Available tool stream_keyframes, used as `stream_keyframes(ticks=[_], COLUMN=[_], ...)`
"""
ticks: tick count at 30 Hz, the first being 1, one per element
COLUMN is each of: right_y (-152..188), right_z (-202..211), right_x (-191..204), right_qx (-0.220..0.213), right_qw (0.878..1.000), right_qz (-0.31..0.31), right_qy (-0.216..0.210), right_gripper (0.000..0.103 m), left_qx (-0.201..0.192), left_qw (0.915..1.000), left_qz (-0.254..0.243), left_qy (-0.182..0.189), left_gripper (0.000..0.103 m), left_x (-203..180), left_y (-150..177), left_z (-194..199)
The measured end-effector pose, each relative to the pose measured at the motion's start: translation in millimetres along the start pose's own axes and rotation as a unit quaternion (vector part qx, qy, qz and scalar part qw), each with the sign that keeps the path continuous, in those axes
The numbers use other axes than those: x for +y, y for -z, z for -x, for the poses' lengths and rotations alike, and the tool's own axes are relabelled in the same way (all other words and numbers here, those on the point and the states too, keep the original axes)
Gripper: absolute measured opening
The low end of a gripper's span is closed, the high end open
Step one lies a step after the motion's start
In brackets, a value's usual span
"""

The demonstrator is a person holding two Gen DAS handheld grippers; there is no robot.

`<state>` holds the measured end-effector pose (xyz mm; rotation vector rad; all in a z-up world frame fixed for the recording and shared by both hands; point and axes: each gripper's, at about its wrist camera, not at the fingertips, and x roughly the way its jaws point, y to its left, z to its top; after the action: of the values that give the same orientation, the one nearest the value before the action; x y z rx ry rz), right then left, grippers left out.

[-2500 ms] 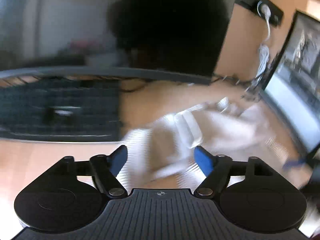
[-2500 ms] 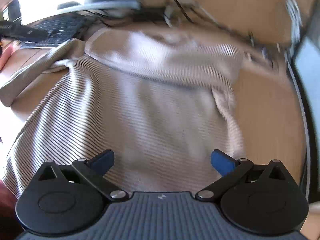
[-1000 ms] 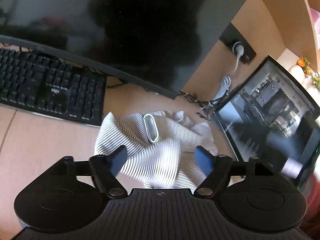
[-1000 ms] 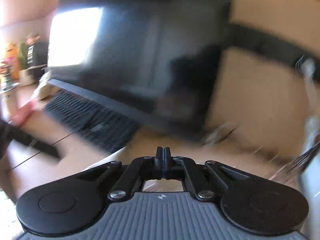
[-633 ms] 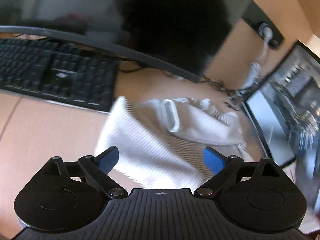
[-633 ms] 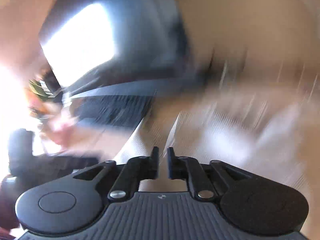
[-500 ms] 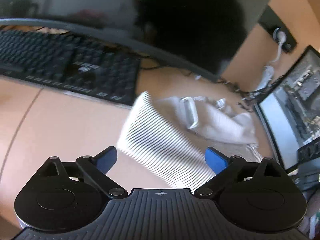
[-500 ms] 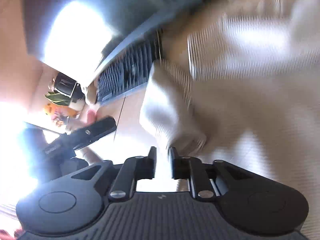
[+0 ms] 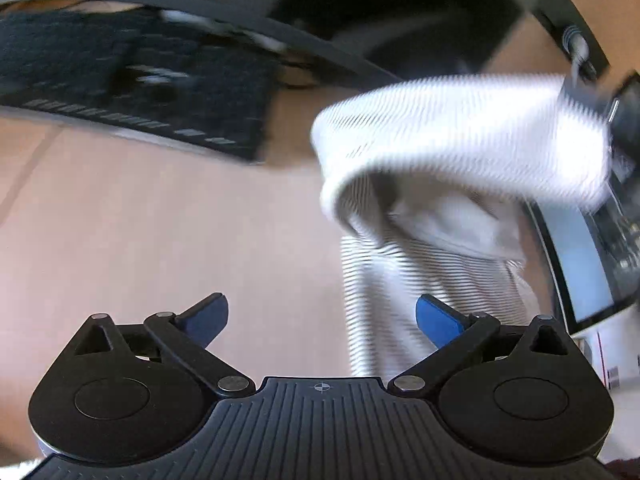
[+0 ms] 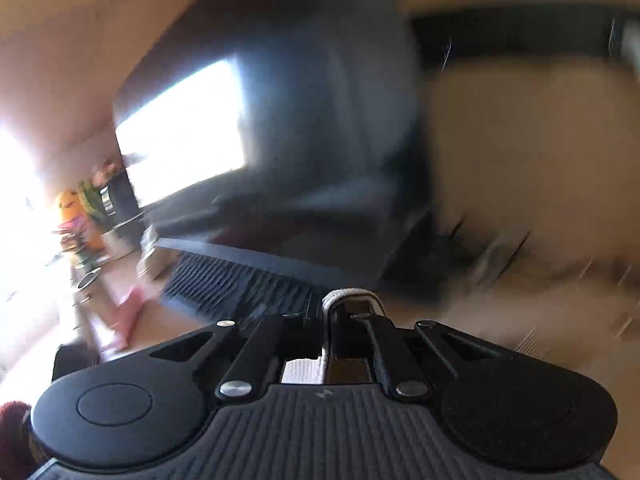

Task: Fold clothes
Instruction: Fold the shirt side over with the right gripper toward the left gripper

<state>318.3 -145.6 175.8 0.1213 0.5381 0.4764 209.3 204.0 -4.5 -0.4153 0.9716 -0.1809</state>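
Note:
A white garment with thin dark stripes (image 9: 452,148) hangs lifted above the wooden desk (image 9: 140,220) at the right of the left wrist view, its lower part trailing down toward my left gripper. My left gripper (image 9: 322,318) is open and empty, just left of the hanging cloth. My right gripper (image 10: 326,312) is shut on a folded edge of the garment (image 10: 352,294), which wraps over its fingertips. The right gripper's black body (image 9: 626,116) shows at the far right of the left wrist view, holding the cloth up. Both views are motion blurred.
A black keyboard (image 9: 132,84) lies at the back left under a large dark monitor (image 9: 360,8). A second screen (image 9: 580,260) stands at the right edge. A wall socket with cable (image 9: 576,40) is behind. Cups and plants (image 10: 88,220) stand far left.
My right gripper closed on the garment's edge and lifted it off the desk. The cloth that lay flat now hangs in the air. My left gripper stayed open and shifted left.

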Motion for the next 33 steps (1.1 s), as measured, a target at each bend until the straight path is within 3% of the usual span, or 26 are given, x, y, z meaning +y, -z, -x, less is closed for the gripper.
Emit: stream_keyframes(ticks=[4, 8, 11, 16, 20, 24, 26, 28, 29, 33], right_y=[-28, -21, 4, 76, 131, 139, 130, 119, 115, 100], right_z=[14, 8, -5, -31, -48, -46, -43, -34, -27, -2], right_x=[-35, -69, -93, -144, -168, -168, -162, -155, -150, -132], right_qx=[-0.010, 0.023, 0.046, 0.105, 0.153, 0.139, 0.136, 0.124, 0.113, 0.070], right_qw=[0.998, 0.998, 0.995, 0.984, 0.973, 0.975, 0.976, 0.977, 0.978, 0.985], right_qz=[0.022, 0.004, -0.008, -0.072, -0.090, -0.094, -0.074, -0.046, -0.034, -0.014], right_qy=[0.056, 0.063, 0.087, 0.124, 0.150, 0.148, 0.154, 0.165, 0.172, 0.157], right_gripper=[0.003, 0.003, 0.003, 0.004, 0.004, 0.004, 0.008, 0.034, 0.040, 0.044], left_qx=[-0.003, -0.014, -0.006, 0.010, -0.015, -0.039, -0.031, -0.008, 0.009, 0.061], left_qw=[0.9990, 0.9964, 0.9948, 0.9937, 0.9921, 0.9823, 0.9792, 0.9804, 0.9815, 0.9847], left_qz=[-0.043, -0.079, -0.084, -0.087, -0.124, -0.172, -0.186, -0.185, -0.179, -0.156], left_qy=[0.006, -0.029, -0.057, -0.070, -0.015, 0.064, 0.075, 0.069, 0.066, 0.049], left_gripper=[0.103, 0.103, 0.103, 0.103, 0.103, 0.103, 0.103, 0.103, 0.103, 0.103], left_x=[-35, -54, -53, -51, -78, -112, -130, -137, -136, -123], left_y=[-19, -26, -26, -24, -35, -50, -52, -51, -51, -39], left_z=[-43, -60, -65, -52, -33, -38, -56, -80, -93, -132])
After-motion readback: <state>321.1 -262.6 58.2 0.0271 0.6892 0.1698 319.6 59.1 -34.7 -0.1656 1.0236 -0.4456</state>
